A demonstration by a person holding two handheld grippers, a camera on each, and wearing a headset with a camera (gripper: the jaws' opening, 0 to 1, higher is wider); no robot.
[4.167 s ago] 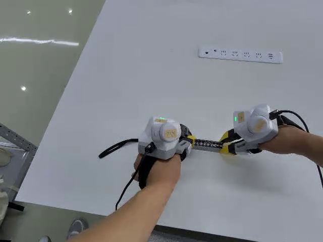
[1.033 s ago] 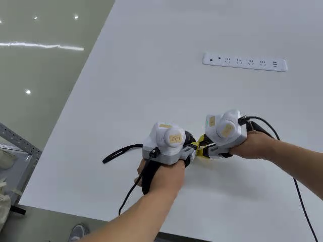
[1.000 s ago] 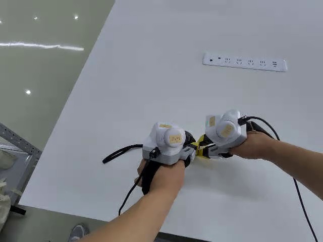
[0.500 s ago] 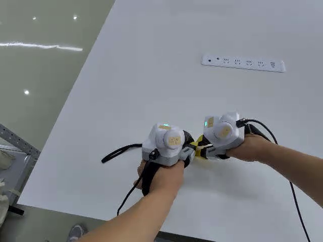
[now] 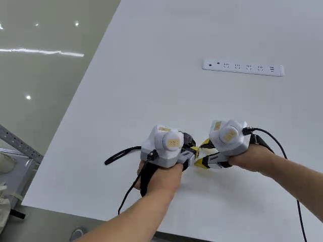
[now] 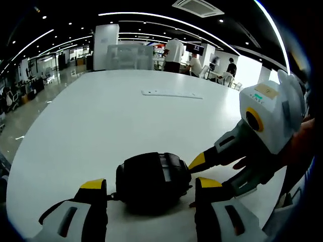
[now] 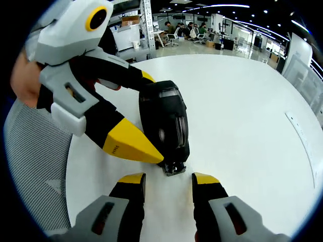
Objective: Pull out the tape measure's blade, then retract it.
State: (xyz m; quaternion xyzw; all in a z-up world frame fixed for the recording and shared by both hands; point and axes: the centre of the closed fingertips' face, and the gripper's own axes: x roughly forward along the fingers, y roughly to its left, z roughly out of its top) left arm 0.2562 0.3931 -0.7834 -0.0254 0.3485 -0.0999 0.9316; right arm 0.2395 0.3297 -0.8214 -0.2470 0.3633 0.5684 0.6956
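Observation:
The black tape measure (image 6: 151,179) lies on the white table (image 5: 161,75), and my left gripper (image 6: 150,185) is shut on its case, one yellow-tipped jaw on each side. In the head view the case (image 5: 187,140) shows between the two grippers. The blade is wound in, and only its metal end hook (image 7: 174,168) sticks out of the case. My right gripper (image 7: 168,179) is open just short of that hook, with nothing between its fingers. In the head view the right gripper (image 5: 203,153) sits to the right of the left gripper (image 5: 190,149).
A white power strip (image 5: 243,67) lies farther back on the table. A black cord (image 5: 120,154) curls on the table to the left of my left hand. The table's left edge (image 5: 70,116) runs diagonally, with floor beyond it.
Some 4 s ago the blade was stretched between the grippers. The right gripper then came in to the case as the blade wound back. Now it has opened and let go of the tip.

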